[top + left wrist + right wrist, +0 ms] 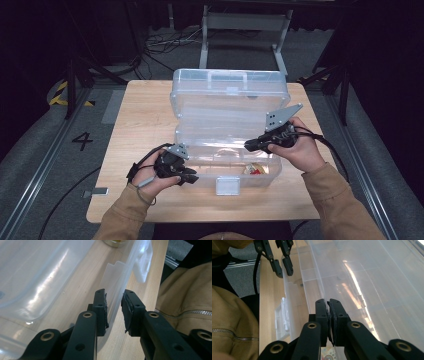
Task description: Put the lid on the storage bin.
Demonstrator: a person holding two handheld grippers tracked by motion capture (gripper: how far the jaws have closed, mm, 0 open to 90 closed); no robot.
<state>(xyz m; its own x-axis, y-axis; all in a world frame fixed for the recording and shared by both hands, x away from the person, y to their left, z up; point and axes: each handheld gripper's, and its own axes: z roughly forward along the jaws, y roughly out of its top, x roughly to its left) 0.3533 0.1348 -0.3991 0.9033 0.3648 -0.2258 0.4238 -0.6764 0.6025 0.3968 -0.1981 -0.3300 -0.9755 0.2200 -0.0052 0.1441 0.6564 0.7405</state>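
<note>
A clear plastic storage box [212,170] stands on the wooden table [145,120], its lid [230,90] raised behind it. My left gripper [192,179] is at the box's front left. It is open, and its jaws [115,293] straddle the thin front wall [117,277] with a gap at each pad. My right gripper [248,145] reaches over the box from the right. It is shut [327,301] on a thin clear edge [317,272] inside the box, seemingly an inner tray's rim. The left gripper [284,273] also appears far off in the right gripper view.
A pale latch [227,185] hangs on the box's front wall. Small red and yellow items [255,170] lie in the box's right end. A metal stand [245,30] and cables sit on the floor behind the table. Tan sleeves come in from below.
</note>
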